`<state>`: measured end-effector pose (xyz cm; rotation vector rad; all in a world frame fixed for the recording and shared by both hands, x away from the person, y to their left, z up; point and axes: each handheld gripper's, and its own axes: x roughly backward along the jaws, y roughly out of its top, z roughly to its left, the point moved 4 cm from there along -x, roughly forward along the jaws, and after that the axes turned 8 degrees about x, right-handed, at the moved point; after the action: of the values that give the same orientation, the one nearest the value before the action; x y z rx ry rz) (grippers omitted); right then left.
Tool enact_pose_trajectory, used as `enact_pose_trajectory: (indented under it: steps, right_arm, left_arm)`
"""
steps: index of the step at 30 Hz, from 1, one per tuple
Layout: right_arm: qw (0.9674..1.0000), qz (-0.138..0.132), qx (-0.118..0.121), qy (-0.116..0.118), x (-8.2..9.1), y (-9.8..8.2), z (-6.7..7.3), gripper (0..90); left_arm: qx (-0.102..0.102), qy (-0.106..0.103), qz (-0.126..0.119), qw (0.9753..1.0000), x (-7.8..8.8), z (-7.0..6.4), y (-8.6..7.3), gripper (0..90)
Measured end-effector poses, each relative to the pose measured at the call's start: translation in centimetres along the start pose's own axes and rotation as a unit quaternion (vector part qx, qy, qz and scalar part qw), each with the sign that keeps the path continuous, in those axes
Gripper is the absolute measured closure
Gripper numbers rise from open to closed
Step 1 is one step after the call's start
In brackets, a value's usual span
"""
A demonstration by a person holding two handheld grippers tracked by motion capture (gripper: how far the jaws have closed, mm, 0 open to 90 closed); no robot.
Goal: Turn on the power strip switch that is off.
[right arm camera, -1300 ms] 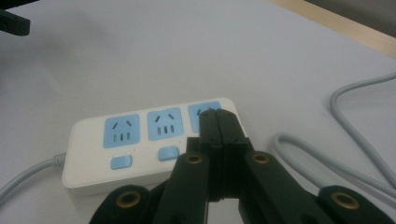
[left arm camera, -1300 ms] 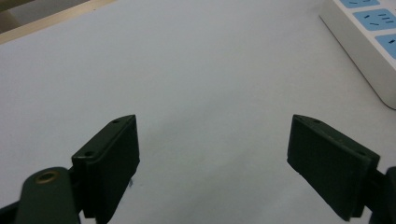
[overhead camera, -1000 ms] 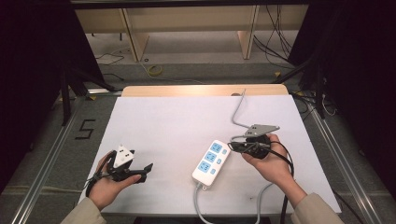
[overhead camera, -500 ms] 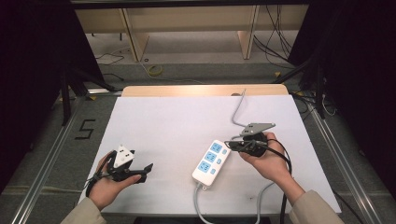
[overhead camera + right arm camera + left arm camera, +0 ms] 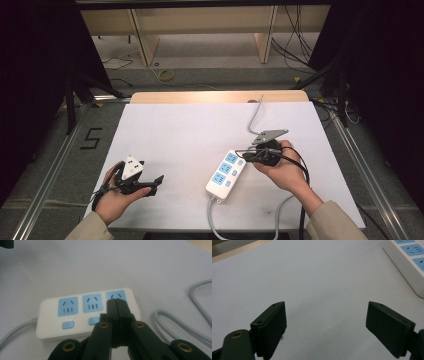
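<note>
- Step in hand, as I judge it: pressing a switch on the power strip (image 5: 226, 174). Right gripper (image 5: 117, 305) has its jaws pressed together with nothing between them, tips poised over the end socket and the third switch button, which they hide. Whether the tips touch the strip I cannot tell.
- Next move probably calls for a short, straight push down onto that hidden button, tips kept together so they act as one blunt point. Strip is light and loose on the sheet, so a slanted push could skid it.
- Left gripper (image 5: 136, 178) rests at the near left of the table (image 5: 180, 130), well apart from the strip. Its jaws stand wide apart over bare white sheet, nothing held. It could steady the strip's free end if needed.
- Strip: white, rounded oblong body, three pale blue socket faces (image 5: 67, 306) in a row, with small blue rocker buttons (image 5: 68, 325) along one edge; two buttons are in sight.
- Position: lying flat, near the front middle of the table, set at a slant, just beside the right hand (image 5: 280, 170).
- Grey cord (image 5: 216, 225) leaves its near end and runs off the front edge; more grey cable (image 5: 180, 325) loops on the sheet to the right.
</note>
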<state>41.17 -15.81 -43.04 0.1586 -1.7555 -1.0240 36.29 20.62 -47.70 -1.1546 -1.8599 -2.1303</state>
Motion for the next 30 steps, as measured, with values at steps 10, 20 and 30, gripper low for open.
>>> enact_pose_trajectory:
  steps: [10, 20, 30]
  right_arm:
    - [0.9998, 0.017, 0.005, 0.007, -0.5, 0.3, 0.2, 90.0]
    - [0.9991, 0.035, 0.017, 0.019, -1.1, 0.7, 0.6, 90.0]
    - [0.998, 0.053, 0.022, 0.028, -1.5, 0.8, 0.8, 90.0]
  left_arm:
    - [0.0, 0.0, 0.0, 1.0, 0.0, 0.0, 0.0, 16.5]
    - [-0.001, 0.0, 0.001, 1.0, 0.0, 0.0, 0.0, 16.5]
    - [-0.001, 0.0, 0.0, 1.0, 0.0, 0.0, 0.0, 16.5]
